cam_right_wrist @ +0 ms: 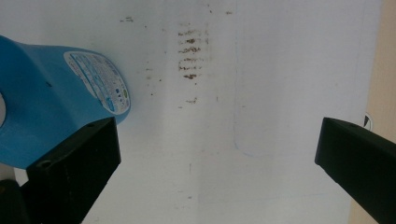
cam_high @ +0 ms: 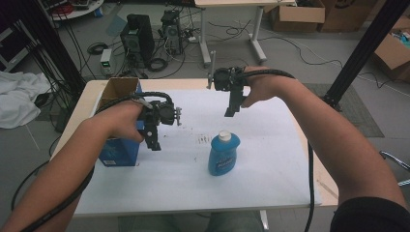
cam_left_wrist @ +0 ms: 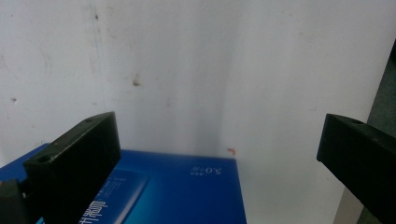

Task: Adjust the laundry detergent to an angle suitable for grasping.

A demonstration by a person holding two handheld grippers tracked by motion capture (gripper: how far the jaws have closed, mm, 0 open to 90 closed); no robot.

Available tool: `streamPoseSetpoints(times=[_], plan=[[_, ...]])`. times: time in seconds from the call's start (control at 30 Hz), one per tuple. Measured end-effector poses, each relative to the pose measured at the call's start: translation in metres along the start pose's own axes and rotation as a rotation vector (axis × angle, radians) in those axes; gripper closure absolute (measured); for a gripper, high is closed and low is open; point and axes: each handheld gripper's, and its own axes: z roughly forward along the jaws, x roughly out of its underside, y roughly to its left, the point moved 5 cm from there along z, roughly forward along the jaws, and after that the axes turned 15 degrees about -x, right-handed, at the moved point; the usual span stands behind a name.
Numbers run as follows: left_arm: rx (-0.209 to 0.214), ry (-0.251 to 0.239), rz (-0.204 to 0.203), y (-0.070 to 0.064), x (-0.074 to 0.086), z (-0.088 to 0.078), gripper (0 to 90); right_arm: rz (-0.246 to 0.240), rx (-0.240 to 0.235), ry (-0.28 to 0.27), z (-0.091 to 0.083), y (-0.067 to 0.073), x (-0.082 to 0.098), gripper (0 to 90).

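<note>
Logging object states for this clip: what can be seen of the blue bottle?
The blue bottle looks like glossy plastic, with a white cap and a printed label on its body. It stands upright on the white table cover, near the middle front, apart from the blue box. No claw touches it; the right claw hangs open above and behind it.

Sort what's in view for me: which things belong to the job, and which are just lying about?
In the job:
blue bottle, upright on the table
open blue box, by the left tool
right tool, open above the sheet

Lying about:
computer towers on the floor
cardboard boxes
white cloth
</note>
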Motion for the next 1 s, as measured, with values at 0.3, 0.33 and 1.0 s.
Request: streamPoseSetpoints(times=[0.3, 0.33, 1.0], plan=[[0.000, 0.008, -0.004, -0.002, -0.004, 0.001, 0.1, -0.005, 0.011, -0.002, -0.001, -0.002, 0.002, 0.1], [0.001, 0.008, -0.005, -0.002, -0.004, 0.001, 0.1, -0.002, 0.016, 0.001, -0.001, -0.002, 0.003, 0.0], [-0.001, 0.003, -0.022, -0.005, -0.002, -0.005, 0.1, -0.027, 0.005, -0.014, -0.012, 0.009, 0.005, 0.0]])
